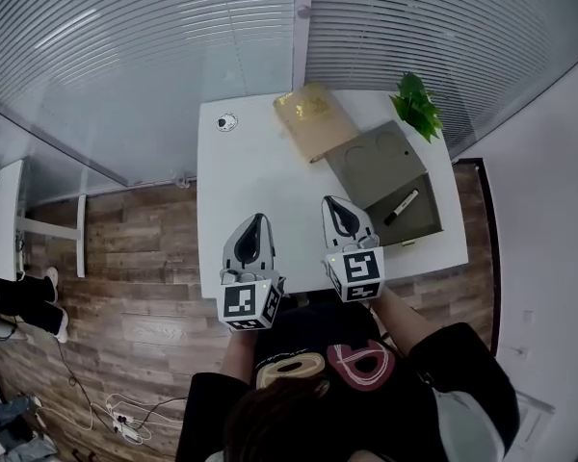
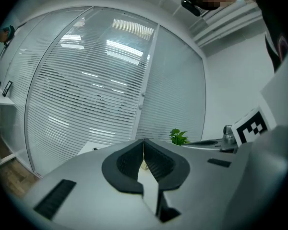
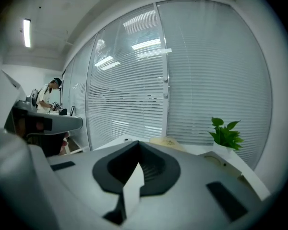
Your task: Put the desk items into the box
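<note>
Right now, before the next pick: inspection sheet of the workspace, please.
Surface: white desk, things grouped along its far and right sides.
Job's things: grey box open at the desk's right; black marker lying inside it; tan flat item on the desk beside the box; small round item near the far left corner.
Clutter: potted plant at the far right corner.
Grippers: left hand-held gripper shut, empty; right hand-held gripper shut, empty; both over the near edge.
Cables: white leads and power strip on the floor, off the desk.
Surroundings: glass wall with blinds, wood floor, second desk at left.
</note>
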A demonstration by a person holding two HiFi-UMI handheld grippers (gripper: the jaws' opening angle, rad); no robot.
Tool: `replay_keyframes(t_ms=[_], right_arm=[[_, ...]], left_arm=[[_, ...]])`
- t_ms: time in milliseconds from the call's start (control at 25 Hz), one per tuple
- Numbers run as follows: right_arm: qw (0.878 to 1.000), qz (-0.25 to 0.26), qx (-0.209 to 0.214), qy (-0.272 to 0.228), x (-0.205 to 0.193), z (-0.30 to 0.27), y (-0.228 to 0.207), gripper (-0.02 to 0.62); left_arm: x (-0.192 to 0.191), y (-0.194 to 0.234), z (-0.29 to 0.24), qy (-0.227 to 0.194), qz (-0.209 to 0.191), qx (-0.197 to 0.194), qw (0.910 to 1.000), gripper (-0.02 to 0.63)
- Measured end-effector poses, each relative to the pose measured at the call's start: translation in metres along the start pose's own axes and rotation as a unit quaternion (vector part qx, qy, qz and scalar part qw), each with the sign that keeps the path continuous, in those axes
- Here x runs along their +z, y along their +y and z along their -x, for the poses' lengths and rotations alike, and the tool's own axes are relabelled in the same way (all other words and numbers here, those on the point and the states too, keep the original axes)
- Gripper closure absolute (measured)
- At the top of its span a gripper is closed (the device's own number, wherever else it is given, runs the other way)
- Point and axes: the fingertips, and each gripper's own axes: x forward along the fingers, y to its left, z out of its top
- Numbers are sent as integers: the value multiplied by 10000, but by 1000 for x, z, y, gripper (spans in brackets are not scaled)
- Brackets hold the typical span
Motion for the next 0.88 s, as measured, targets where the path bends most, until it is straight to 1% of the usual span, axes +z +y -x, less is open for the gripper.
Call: replay_keyframes(t_ms=[200, 440, 640, 880], right_arm=[[10000, 51, 17, -51, 5, -2, 2, 588], [9996, 260, 112, -59, 4, -2, 6, 588], [9999, 145, 22, 43, -3, -2, 3, 588], [9998, 200, -27, -39, -1, -3, 0, 588]], left_arm=[[2, -1, -5, 0, -15, -50, 10000, 588], [1, -1, -7, 11, -97, -41, 9999, 588], [-5, -8, -10, 128, -173, -257, 9994, 588], [-6, -7, -13, 119, -122, -272, 9995, 588]])
